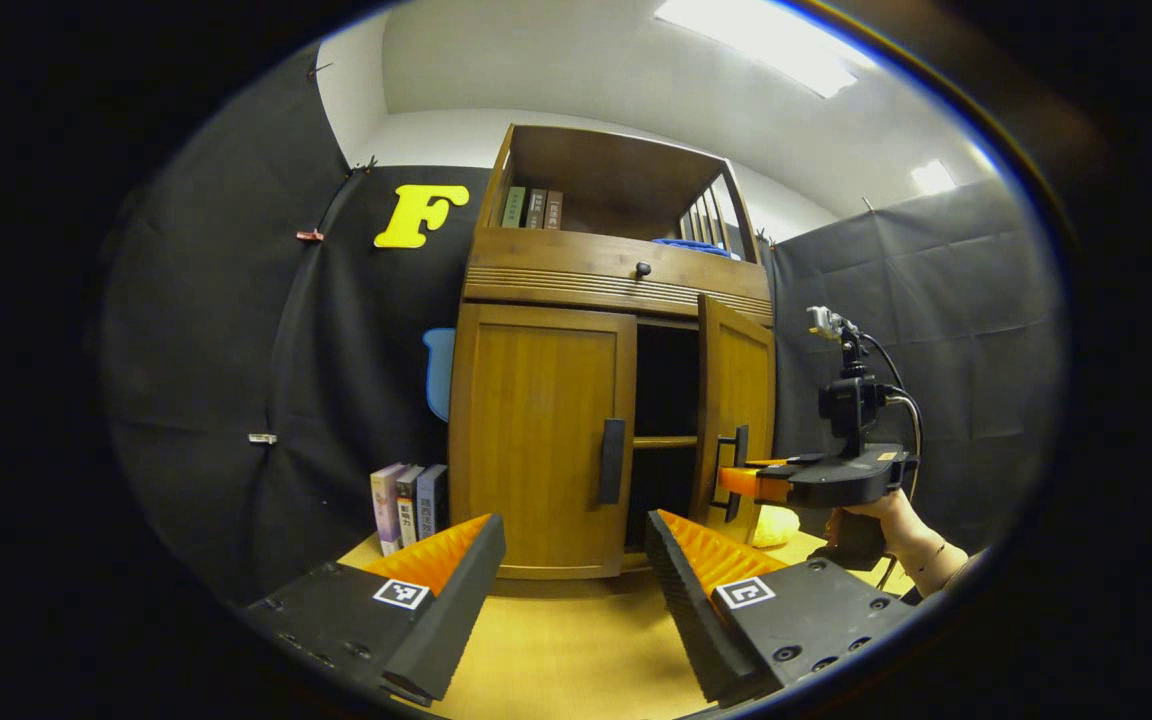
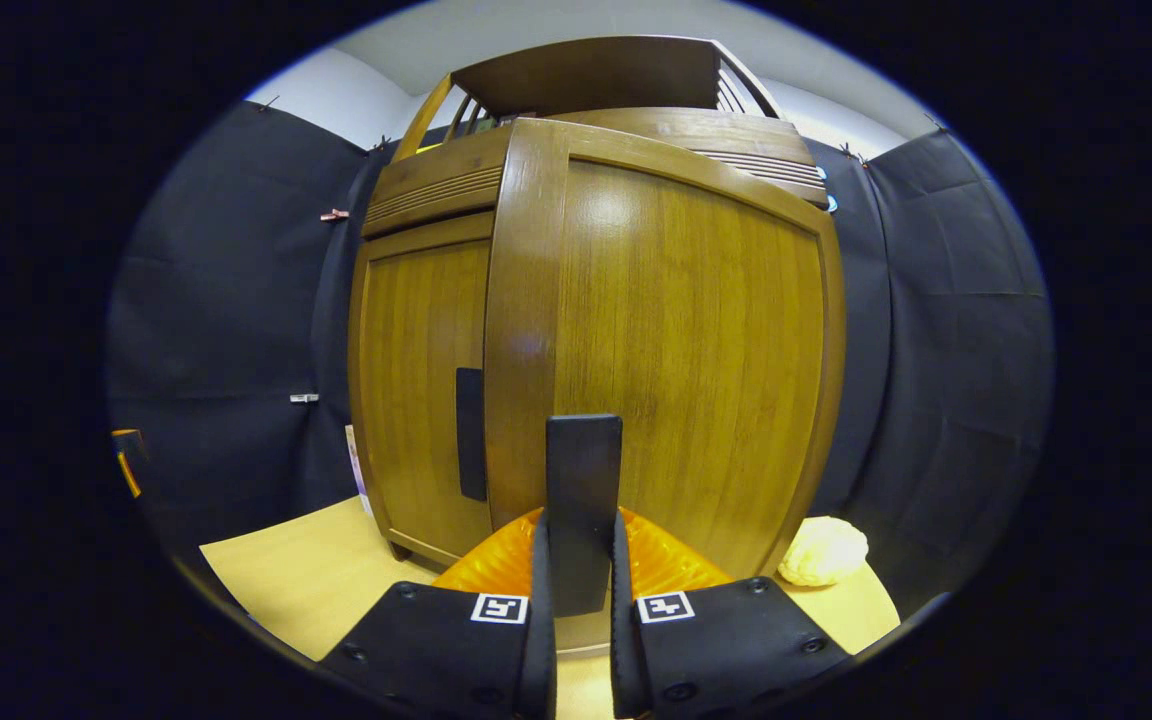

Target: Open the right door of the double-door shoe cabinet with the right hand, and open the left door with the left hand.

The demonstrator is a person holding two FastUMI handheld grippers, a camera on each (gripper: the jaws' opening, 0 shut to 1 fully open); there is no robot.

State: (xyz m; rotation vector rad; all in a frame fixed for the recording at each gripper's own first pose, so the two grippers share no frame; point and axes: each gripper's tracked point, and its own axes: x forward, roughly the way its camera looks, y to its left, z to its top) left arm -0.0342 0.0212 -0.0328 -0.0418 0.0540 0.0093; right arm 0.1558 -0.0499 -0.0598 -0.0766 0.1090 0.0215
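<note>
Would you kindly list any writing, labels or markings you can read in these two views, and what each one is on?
No text here can be quoted.
Books on the top shelf: spine print too small to read.
Books beside the cabinet: spine print blurred.
Left gripper: square coded tags, a pattern, no words.
Right gripper, shut on the right door handle: the same kind of tags.

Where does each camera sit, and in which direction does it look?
Left gripper view: rides on the left tongs, held open and back from the brown wooden shoe cabinet; it faces the closed left door, and shows the right tongs and a hand.
Right gripper view: rides on the right tongs, close against the right door, clamped on its dark vertical handle.
Shared: the cabinet, both doors, the left door's dark handle, the pale lumpy object on the light wooden floor.
</note>
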